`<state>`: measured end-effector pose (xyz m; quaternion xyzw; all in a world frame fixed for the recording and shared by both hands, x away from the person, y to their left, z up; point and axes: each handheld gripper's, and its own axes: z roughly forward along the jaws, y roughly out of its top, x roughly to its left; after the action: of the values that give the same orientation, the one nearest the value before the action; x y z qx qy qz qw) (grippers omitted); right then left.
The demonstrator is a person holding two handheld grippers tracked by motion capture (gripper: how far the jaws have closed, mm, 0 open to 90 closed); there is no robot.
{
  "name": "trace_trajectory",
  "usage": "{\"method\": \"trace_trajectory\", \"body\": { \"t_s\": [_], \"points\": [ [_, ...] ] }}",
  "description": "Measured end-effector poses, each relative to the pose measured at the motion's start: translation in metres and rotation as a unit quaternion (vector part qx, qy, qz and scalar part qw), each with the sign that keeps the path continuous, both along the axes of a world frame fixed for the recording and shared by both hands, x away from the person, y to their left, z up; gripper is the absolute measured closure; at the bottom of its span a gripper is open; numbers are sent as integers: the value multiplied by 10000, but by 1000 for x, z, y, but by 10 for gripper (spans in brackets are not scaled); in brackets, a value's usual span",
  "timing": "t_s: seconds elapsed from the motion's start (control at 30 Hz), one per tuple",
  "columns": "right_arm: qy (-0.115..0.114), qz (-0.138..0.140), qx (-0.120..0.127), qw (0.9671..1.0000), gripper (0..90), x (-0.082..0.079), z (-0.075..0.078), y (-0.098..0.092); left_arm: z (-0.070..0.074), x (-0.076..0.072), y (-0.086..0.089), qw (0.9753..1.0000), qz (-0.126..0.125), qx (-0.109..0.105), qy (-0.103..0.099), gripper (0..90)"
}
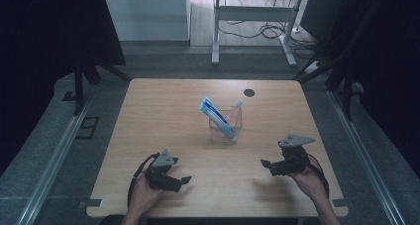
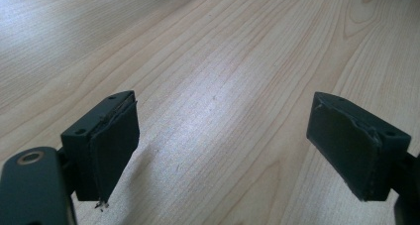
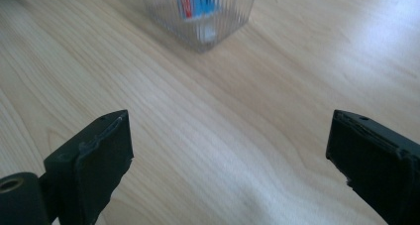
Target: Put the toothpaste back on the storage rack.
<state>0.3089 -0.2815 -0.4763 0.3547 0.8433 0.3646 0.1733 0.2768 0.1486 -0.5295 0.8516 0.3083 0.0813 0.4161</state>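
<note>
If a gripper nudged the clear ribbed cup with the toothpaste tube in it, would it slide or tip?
The clear cup probably tips rather easily: the toothpaste tube leans well past its rim, so weight sits high. Its ribbed transparent walls look like thin, light plastic, so it likely slides on the smooth wooden table. Both grippers are open and apart from it.

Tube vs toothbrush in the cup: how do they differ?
The tube is broad, blue and white; the toothbrush is thin and pale. The tube leans left, its end well above the rim; the toothbrush tips right and rises less. Both stand in the clear cup, apart from either gripper.
</note>
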Motion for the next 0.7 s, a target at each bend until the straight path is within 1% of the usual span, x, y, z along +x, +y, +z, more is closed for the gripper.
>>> {"method": "trace_trajectory", "body": {
  "t_s": [0.07,0.1,0.2,0.33,0.43,0.47,0.53,0.6,0.63,0.7],
  "points": [
    [12,-85,46,10000,43,-4,-8,-6,0,0,0,10000,1,5,9,131],
    [12,-85,46,10000,43,-4,-8,-6,0,0,0,10000,3,14,7,131],
    [47,-170,153,9997,43,-10,-16,-13,-1,0,0,10000,2,37,8,131],
    [17,-219,217,9995,43,-14,-22,-17,-1,0,-1,10000,13,75,-8,131],
    [17,-291,328,9990,43,-19,-28,-21,-1,0,-1,10000,2,80,-5,132],
    [13,-322,354,9989,43,-21,-33,-24,-1,0,-1,10000,-7,92,-6,131],
    [6,-362,343,9988,42,-23,-38,-27,-1,0,-1,10000,-10,99,-2,132],
    [-4,-375,327,9988,43,-23,-40,-28,-1,0,-2,10000,-3,97,4,131],
    [18,-407,332,9986,43,-24,-44,-31,-1,0,-2,9999,-10,110,2,132],
    [31,-417,341,9985,43,-24,-45,-32,-1,0,-2,9999,-13,114,-4,132]
  ]
}}
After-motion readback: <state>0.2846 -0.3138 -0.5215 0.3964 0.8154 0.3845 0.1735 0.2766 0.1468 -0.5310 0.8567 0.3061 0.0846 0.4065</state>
